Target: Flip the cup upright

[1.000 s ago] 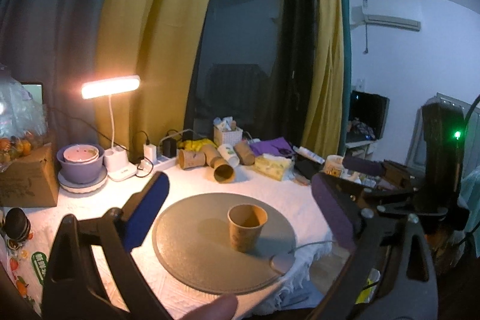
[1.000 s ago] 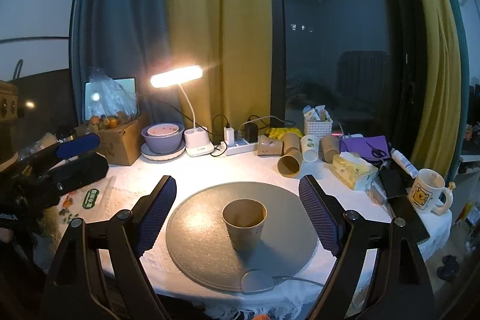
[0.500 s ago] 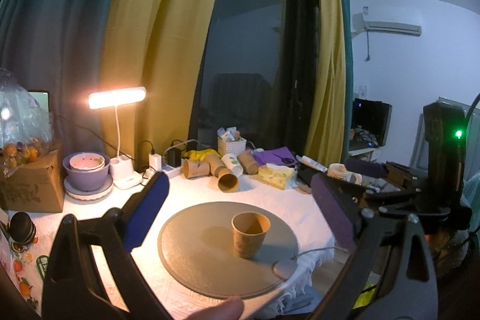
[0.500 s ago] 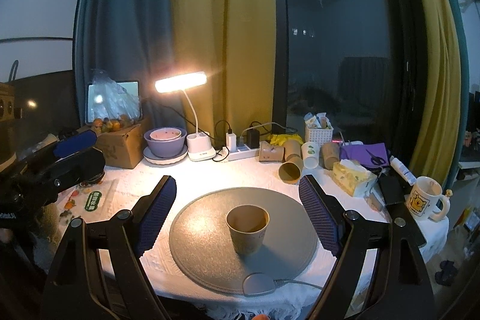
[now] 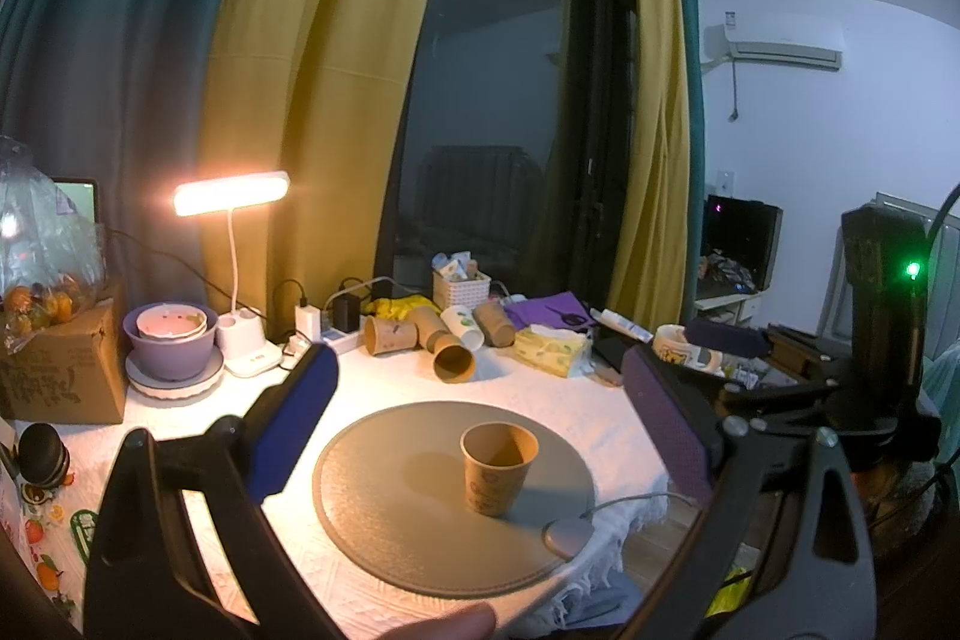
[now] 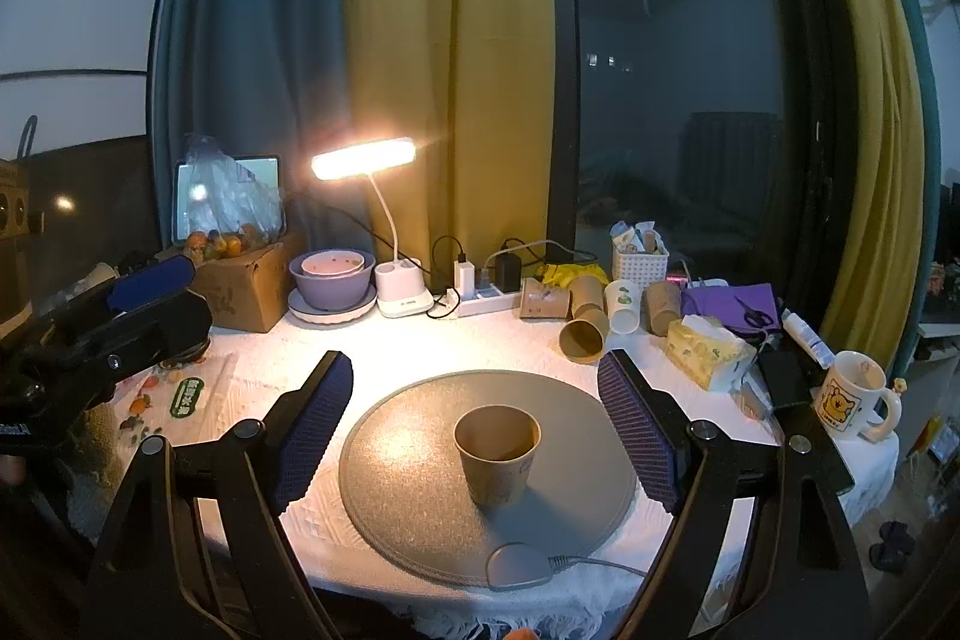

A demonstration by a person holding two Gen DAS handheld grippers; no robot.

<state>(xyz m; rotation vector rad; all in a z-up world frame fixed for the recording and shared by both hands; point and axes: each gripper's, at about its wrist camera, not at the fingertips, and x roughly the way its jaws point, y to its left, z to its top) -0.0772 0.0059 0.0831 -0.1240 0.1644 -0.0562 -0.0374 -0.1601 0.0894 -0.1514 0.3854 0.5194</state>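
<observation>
A brown paper cup point(image 5: 497, 467) stands upright, mouth up, on a round grey mat point(image 5: 390, 508); it also shows in the right wrist view point(image 6: 497, 454) on the mat point(image 6: 408, 460). My left gripper point(image 5: 480, 418) is open and empty, held back from the cup and above the table. My right gripper point(image 6: 477, 430) is open and empty, its blue pads wide on either side of the cup, short of it. The right gripper's body shows at the right of the left wrist view point(image 5: 876, 340); the left gripper's shows at the left of the right wrist view point(image 6: 120, 328).
Several paper cups point(image 6: 585, 307) lie and stand at the table's back beside a white basket point(image 6: 639, 262), a tissue pack point(image 6: 708, 349), a lit desk lamp point(image 6: 366, 157), purple bowls point(image 6: 333, 274), a cardboard box point(image 6: 246, 280) and a mug point(image 6: 852, 394). A grey puck with a cable point(image 6: 519, 565) sits at the mat's front edge.
Both grippers have drawn back and risen a little, so the table looks lower and farther. The cup stays upright on the mat. Both grippers stay open.
</observation>
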